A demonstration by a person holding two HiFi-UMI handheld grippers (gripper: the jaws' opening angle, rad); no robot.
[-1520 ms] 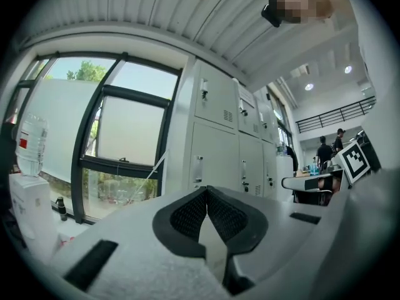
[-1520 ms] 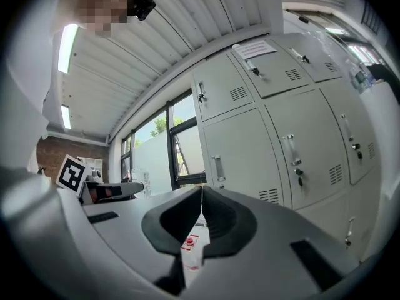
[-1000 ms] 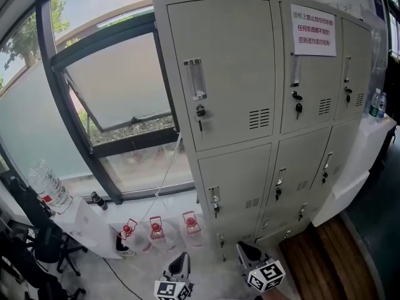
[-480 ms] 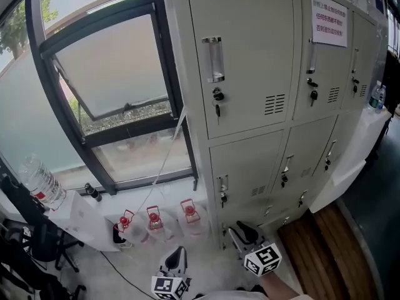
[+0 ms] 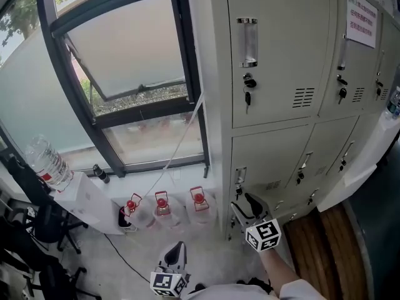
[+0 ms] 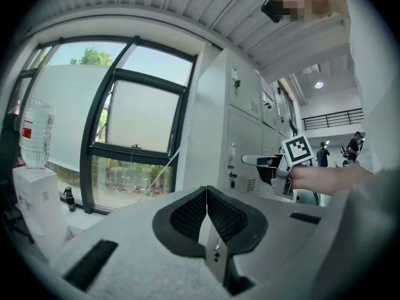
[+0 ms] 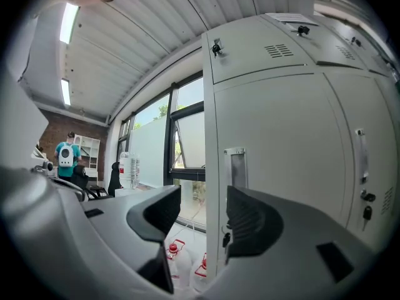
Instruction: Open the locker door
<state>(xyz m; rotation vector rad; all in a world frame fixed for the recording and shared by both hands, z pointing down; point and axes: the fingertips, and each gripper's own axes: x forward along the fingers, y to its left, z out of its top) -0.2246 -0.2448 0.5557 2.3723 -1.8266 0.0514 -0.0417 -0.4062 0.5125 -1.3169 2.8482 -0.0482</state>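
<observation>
The beige lockers (image 5: pixel 294 61) fill the right of the head view. The top left door carries a long handle (image 5: pixel 248 42) and a keyed lock (image 5: pixel 249 83). The door below it (image 5: pixel 269 161) has its handle (image 5: pixel 239 175) at the left edge. My right gripper (image 5: pixel 245 205) points at that lower door, a little short of it. In the right gripper view its jaws (image 7: pixel 203 199) are opening with nothing between them, and that handle (image 7: pixel 234 167) stands beyond the gap. My left gripper (image 5: pixel 176 254) hangs low and shut (image 6: pixel 206 192), away from the lockers.
Three water jugs with red caps (image 5: pixel 162 208) stand on the floor left of the lockers. A clear bottle (image 5: pixel 47 167) stands on a white box (image 5: pixel 87 199) by the black-framed window (image 5: pixel 125 61). Black chairs (image 5: pixel 31 242) are at the far left, with wooden flooring (image 5: pixel 325 236) to the right.
The lockers have come closer in the head view. My right gripper has risen toward the lower left door and its jaws have spread apart. The left gripper has stayed low.
</observation>
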